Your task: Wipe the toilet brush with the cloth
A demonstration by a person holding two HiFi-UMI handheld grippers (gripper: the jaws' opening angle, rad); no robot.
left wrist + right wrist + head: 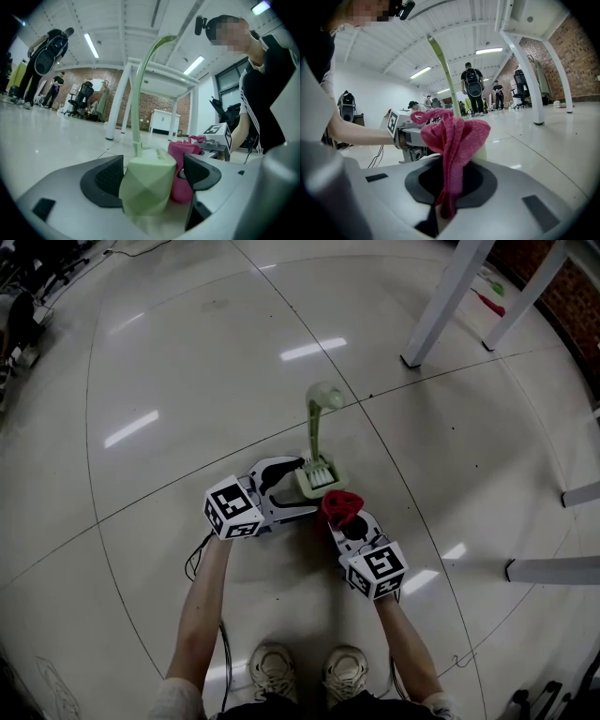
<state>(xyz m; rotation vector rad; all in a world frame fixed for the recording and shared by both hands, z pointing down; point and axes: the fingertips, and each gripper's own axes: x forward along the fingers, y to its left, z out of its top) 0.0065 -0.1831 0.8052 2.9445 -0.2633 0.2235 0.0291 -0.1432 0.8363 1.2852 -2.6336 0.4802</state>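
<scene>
By my reading the wiping has barely begun. The cloth (454,133) sits just beside the toilet brush (317,432), low down by its holder (146,187), and the whole long handle looks left to do. My right gripper (446,199) has its jaws pinched together on the cloth, a pink, nubbly terry bunched into soft folds. My left gripper (302,488) has its jaws apart, straddling the holder on the glossy floor (187,381), with a gap at one pad. The holder is pale green matt plastic with faceted sides. The handle is thin and curves over at the top.
</scene>
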